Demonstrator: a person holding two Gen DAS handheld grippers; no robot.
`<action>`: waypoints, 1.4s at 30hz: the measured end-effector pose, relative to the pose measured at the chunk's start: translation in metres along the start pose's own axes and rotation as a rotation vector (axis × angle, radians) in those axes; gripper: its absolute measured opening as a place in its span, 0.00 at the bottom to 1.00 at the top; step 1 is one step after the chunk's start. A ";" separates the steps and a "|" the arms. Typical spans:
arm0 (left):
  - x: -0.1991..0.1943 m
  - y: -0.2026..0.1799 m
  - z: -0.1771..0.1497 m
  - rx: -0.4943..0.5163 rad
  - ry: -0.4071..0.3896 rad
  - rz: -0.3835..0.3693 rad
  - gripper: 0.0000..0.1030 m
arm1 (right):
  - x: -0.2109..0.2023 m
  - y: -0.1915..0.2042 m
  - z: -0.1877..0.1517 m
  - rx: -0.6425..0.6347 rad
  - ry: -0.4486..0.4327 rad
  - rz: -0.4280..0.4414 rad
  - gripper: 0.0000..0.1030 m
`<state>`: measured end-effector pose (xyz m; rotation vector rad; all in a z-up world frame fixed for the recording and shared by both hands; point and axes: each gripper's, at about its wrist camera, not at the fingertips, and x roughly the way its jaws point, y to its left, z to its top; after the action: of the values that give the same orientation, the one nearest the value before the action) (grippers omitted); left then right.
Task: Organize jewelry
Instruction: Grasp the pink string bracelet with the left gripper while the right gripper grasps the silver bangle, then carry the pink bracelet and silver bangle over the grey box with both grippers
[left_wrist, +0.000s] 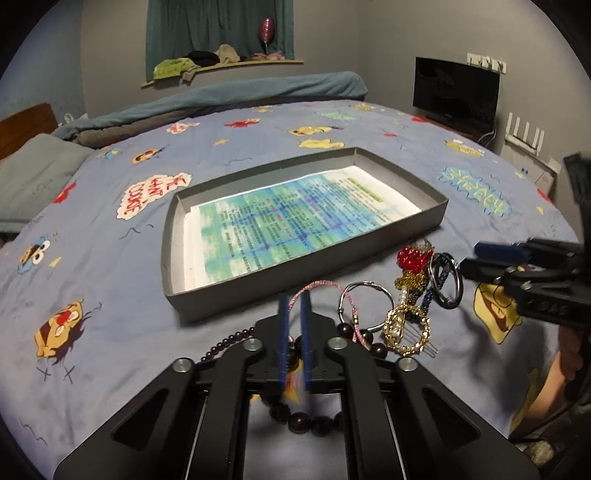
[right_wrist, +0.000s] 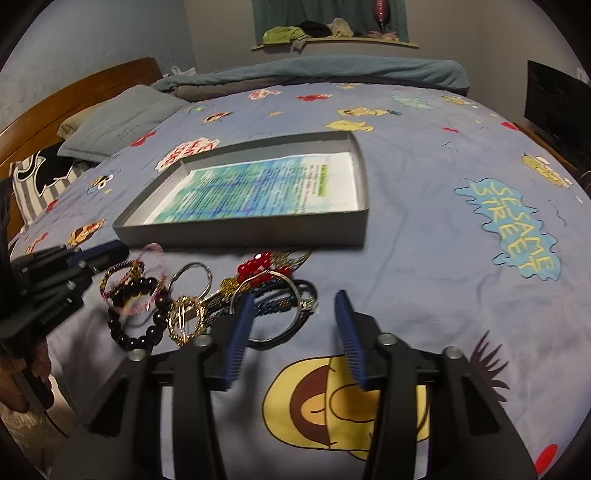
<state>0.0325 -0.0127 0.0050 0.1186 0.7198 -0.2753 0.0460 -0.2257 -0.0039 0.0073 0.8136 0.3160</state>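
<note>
A pile of jewelry lies on the bedspread in front of a grey tray lined with printed paper. It holds a pink cord bracelet, a silver ring bangle, a gold bangle, red beads, dark bangles and a dark bead bracelet. My left gripper is nearly shut around the pink cord bracelet. My right gripper is open, its left finger over the dark bangles. The tray and the gold bangle also show in the right wrist view.
The bed has a blue cartoon-print cover. Pillows and a wooden headboard lie at the left, a rolled blanket at the back. A dark TV stands at the right.
</note>
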 end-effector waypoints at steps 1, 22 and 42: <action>-0.001 0.000 0.000 -0.003 0.001 -0.008 0.04 | 0.001 0.000 0.000 -0.004 0.001 -0.004 0.32; 0.057 0.001 0.007 0.032 0.146 -0.024 0.28 | 0.024 0.007 0.000 -0.064 0.029 -0.036 0.11; 0.000 0.003 0.025 0.028 -0.001 -0.077 0.05 | -0.010 0.006 0.014 -0.057 -0.096 -0.026 0.00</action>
<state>0.0486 -0.0151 0.0239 0.1175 0.7204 -0.3592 0.0476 -0.2215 0.0138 -0.0411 0.7087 0.3123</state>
